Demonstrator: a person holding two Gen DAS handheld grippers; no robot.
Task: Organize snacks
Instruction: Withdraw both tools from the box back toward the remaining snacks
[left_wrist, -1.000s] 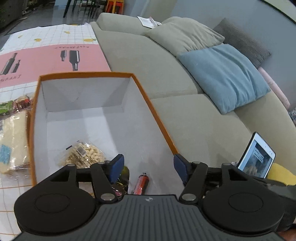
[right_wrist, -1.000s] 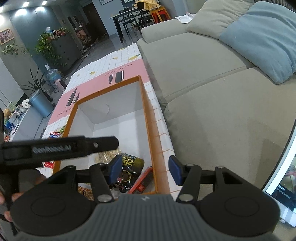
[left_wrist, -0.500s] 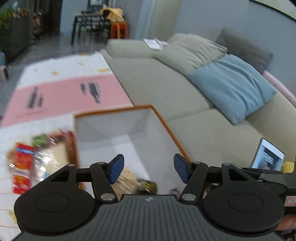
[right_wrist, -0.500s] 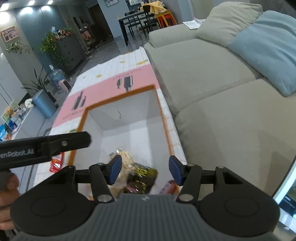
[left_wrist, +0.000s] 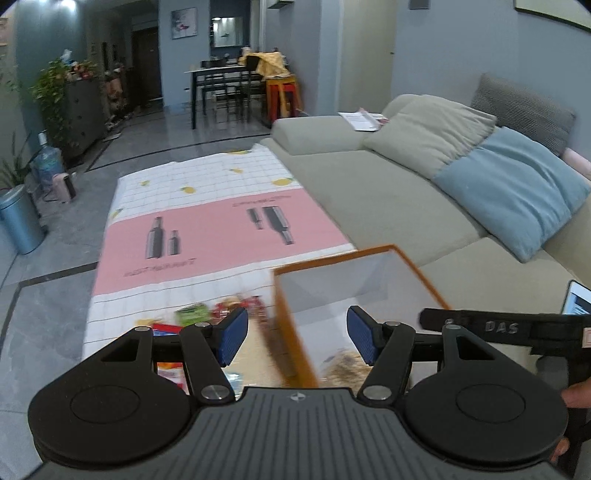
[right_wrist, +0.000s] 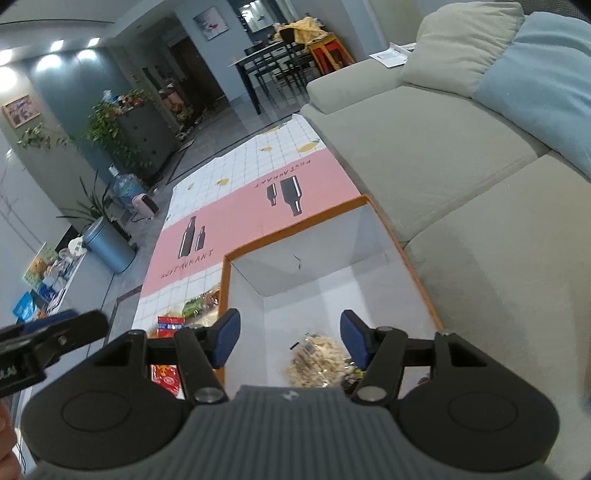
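Surface: low table (left_wrist: 207, 236) under a cloth with a white grid, lemon prints and a pink band showing dark bottle shapes and lettering.
Room: grey sofa (left_wrist: 373, 188) running along the table's right edge, with a beige cushion (left_wrist: 428, 136) and a blue cushion (left_wrist: 513, 192) leaning on its back; papers on the far seat.
Farther back: dark dining table (left_wrist: 225, 74) with chairs and a red stool; plants on a dark cabinet at the left wall; blue bin (left_wrist: 18, 221) and a water jug on the grey tiled floor.
Box: open white box with orange rim (right_wrist: 295, 229) standing on the near end of the table, just beside the sofa.
In the box: clear bag of pale nuts (right_wrist: 317, 360) lying on the white floor, with a dark wrapper just to its right, partly hidden.
Outside the box: loose snack packets (right_wrist: 173, 325) in red, green and clear wrap, heaped on the cloth against the box's left wall; blurred in the left wrist view.
Left gripper (left_wrist: 297, 334): jaws apart, nothing between the blue pads; box's left wall below the gap, packets lower left.
Right gripper (right_wrist: 290, 336): jaws opening, empty; above the box interior, nut bag below and ahead of the right pad.
Edges: screen of a device (left_wrist: 578, 301) at the far right of the left wrist view.
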